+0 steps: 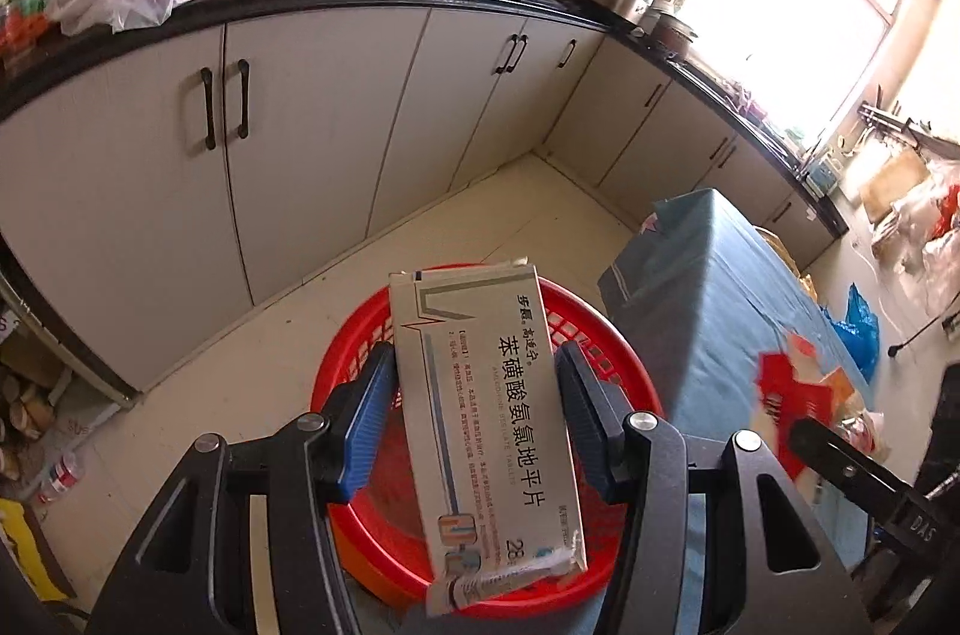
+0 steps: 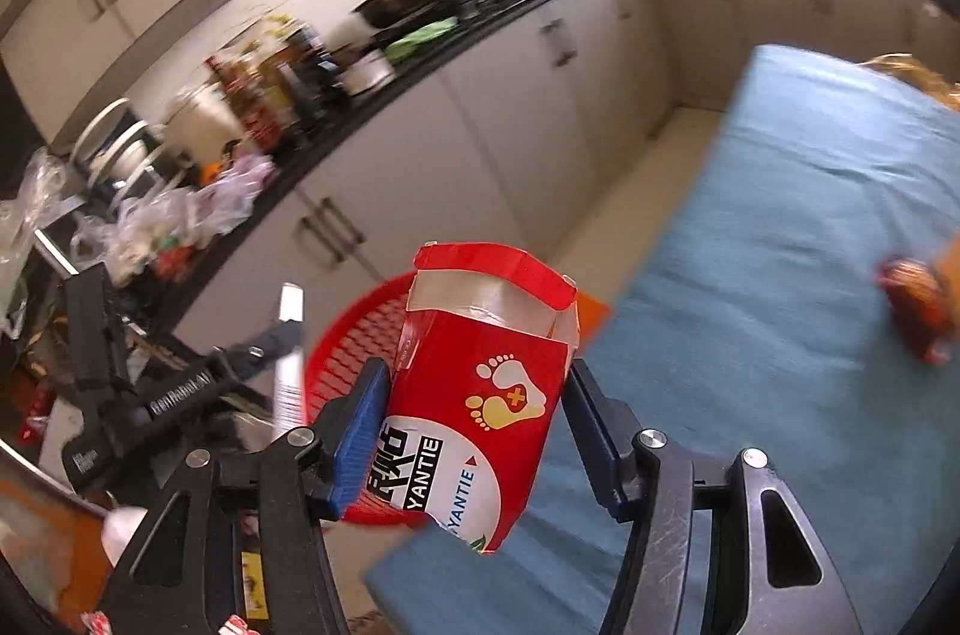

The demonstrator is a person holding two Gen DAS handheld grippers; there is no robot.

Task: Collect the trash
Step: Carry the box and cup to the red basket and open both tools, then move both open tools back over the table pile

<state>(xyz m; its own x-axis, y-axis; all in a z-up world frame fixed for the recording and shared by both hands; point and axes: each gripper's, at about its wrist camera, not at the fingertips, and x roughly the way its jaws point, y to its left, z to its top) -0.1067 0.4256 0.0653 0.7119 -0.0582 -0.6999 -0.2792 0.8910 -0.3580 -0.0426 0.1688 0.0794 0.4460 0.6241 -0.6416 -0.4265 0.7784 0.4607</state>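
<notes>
While both grippers carry trash above the round red plastic basket (image 1: 354,353), the collecting looks partway through by my reading: nothing can be seen lying in the basket, though the two boxes hide much of its inside, and at least a crumpled red wrapper (image 2: 918,305) lies on the blue-cloth-covered table (image 2: 780,227), with more red and orange scraps blurred at the table's far end in the left wrist view. The left gripper (image 1: 474,425) has its jaws about half open and closed on the sides of a flat grey-white cardboard medicine box (image 1: 486,413) with black Chinese print, which stands lengthwise between the blue pads with its torn end toward the camera, directly over the basket's opening. The right gripper (image 2: 474,431) has a red-and-white cardboard box (image 2: 480,413) with a yellow footprint logo between its pads; its top flap stands open. The left pad touches the box, but a gap shows beside the right pad, so I cannot tell whether this box is gripped or already let go. This box hangs above the basket's near rim, where the basket meets the table edge. Both grippers point forward and slanting downward toward the basket, side by side, the left one showing at the left edge of the right wrist view. What is left, I judge, is dropping both boxes and fetching the remaining scraps.
</notes>
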